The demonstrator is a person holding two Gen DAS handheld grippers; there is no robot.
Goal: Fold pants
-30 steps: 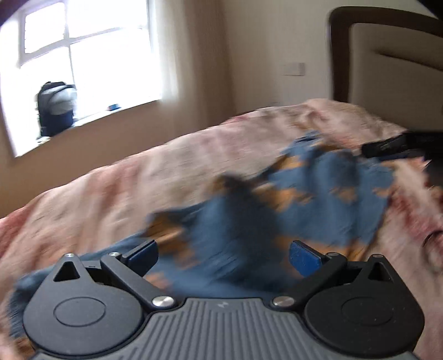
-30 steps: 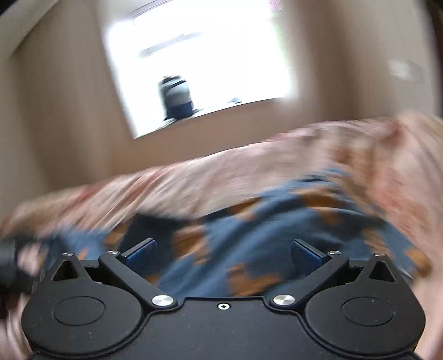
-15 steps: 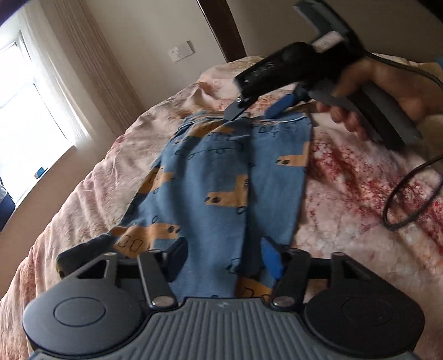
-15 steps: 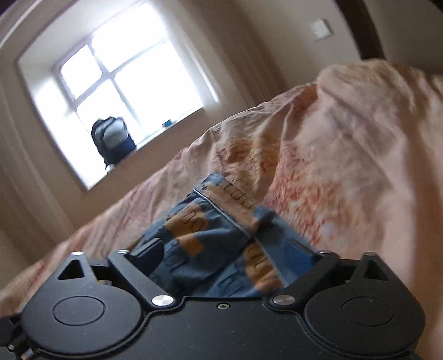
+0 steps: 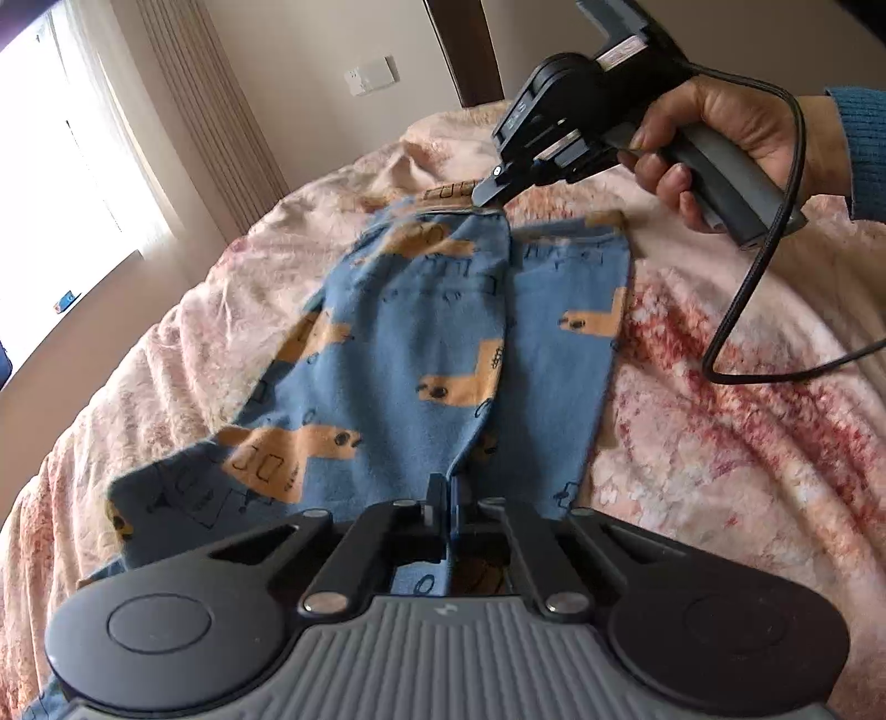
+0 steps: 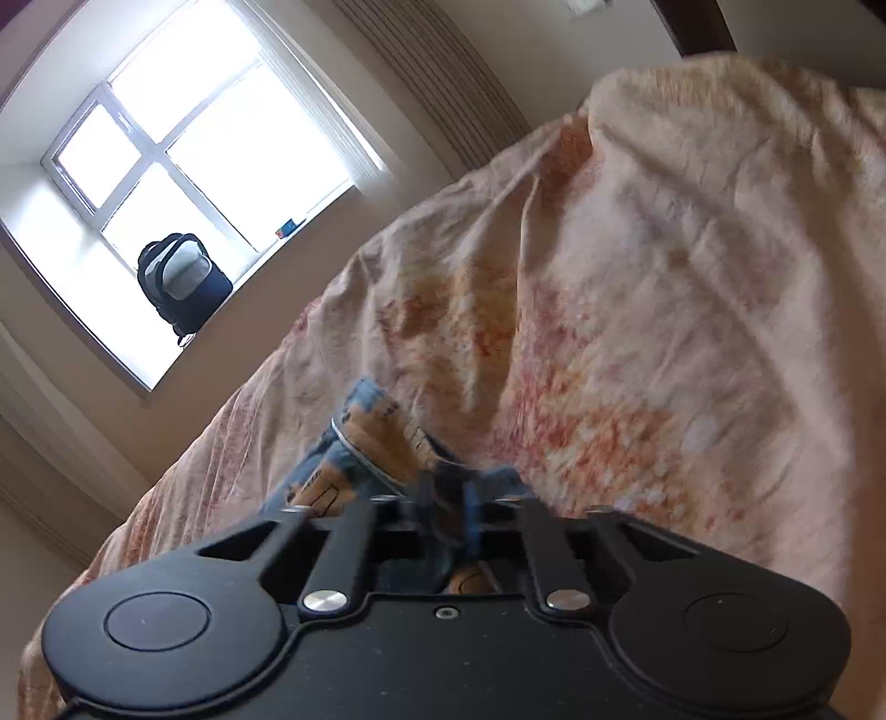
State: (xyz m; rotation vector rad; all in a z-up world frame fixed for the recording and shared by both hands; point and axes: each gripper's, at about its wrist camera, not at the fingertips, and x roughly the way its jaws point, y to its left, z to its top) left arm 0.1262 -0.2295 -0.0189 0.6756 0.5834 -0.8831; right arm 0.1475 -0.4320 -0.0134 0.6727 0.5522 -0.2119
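A peach and red mottled bedspread (image 5: 720, 432) fills the space ahead of both tools, rumpled and rising in a fold beyond the right gripper (image 6: 448, 504). Spread on it, a pair of blue pants (image 5: 387, 343) printed with tan llama shapes stretches from the left gripper (image 5: 447, 498) away toward the right gripper (image 5: 487, 194), one leg lapped partly over the other.

The left gripper's jaws are pressed together on the near edge of the pants, cloth pinched between the blue pads. At the far end of the garment, the right gripper, held in a person's hand (image 5: 714, 127) with a dark blue sleeve at the wrist, pinches the waistband; its own camera shows bunched blue and tan fabric caught between its closed jaws, though that view is blurred. A black cable (image 5: 775, 232) loops from the right tool's handle down across the bedspread.

Beyond the bed to the left of both tools, a bright window (image 6: 183, 166) sits behind a pleated curtain (image 5: 221, 111). A dark backpack (image 6: 180, 282) stands on the sill, and a white wall switch (image 5: 372, 75) is mounted beside a dark wooden headboard post (image 5: 465, 50).
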